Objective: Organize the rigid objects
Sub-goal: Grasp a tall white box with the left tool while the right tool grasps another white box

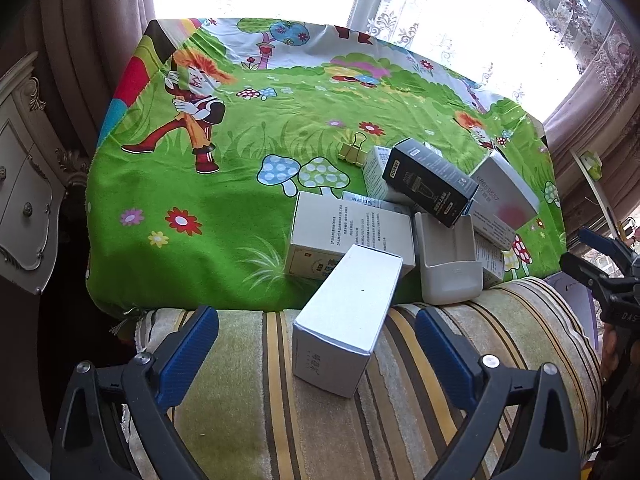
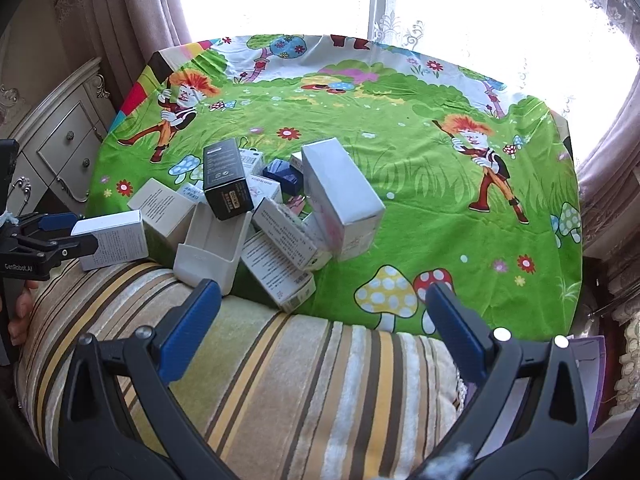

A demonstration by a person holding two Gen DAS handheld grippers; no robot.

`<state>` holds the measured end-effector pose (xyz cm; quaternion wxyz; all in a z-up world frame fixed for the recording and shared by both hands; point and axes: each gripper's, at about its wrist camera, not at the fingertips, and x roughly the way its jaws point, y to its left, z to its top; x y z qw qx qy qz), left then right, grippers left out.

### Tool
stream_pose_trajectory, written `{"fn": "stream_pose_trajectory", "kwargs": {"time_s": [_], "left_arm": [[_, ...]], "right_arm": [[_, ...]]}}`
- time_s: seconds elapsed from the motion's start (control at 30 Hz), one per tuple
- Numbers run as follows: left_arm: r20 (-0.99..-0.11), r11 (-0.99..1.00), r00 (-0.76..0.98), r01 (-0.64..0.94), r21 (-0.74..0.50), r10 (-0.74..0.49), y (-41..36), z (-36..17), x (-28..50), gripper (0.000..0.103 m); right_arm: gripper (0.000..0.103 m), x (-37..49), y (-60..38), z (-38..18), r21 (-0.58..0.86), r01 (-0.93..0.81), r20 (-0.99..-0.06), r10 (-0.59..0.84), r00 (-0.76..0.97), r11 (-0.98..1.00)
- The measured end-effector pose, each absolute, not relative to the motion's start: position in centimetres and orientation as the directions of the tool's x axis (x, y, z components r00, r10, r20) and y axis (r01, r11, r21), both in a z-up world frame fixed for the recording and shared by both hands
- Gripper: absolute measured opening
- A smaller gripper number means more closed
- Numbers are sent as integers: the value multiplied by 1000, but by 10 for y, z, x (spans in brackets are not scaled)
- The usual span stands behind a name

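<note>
A pile of small boxes lies at the near edge of the green cartoon cloth (image 1: 224,216). A long white box (image 1: 346,320) lies between the open fingers of my left gripper (image 1: 318,344), not clamped; it also shows in the right wrist view (image 2: 112,240). A black box (image 1: 430,182) rests on top of the pile, also seen from the right wrist (image 2: 226,178). An open white case (image 1: 450,264) lies beside it. A tall white box (image 2: 340,196) leans at the pile's right. My right gripper (image 2: 324,316) is open and empty over the striped cushion (image 2: 280,380).
A gold binder clip (image 1: 354,152) lies behind the pile. A white dresser (image 1: 24,196) stands at the left. Curtains and a bright window are behind the table. The right gripper shows at the right edge of the left wrist view (image 1: 600,264).
</note>
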<state>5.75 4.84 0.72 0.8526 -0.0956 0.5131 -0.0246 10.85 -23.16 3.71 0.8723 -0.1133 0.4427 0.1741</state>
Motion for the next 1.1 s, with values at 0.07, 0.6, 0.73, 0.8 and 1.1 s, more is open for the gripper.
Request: {"fn": "stream_pose_trajectory", "kwargs": {"time_s": [0.07, 0.6, 0.73, 0.8, 1.1], "left_arm": [[-873, 981, 466, -47, -187, -144, 47, 6, 60, 90], [-879, 979, 440, 0, -203, -182, 39, -1, 63, 60], [-878, 980, 442, 13, -197, -183, 36, -1, 61, 42], [-878, 981, 444, 16, -195, -182, 35, 0, 60, 37], [-849, 976, 491, 4, -219, -193, 35, 12, 49, 36]], "right_arm": [[103, 121, -232, 36, -68, -410, -805, 193, 561, 909], [51, 178, -213, 2, -103, -478, -833, 187, 520, 872], [40, 174, -216, 6, -83, -473, -824, 206, 528, 877], [39, 172, -219, 10, -79, -462, -814, 211, 541, 883], [39, 149, -241, 35, 0, -413, -760, 269, 592, 911]]}}
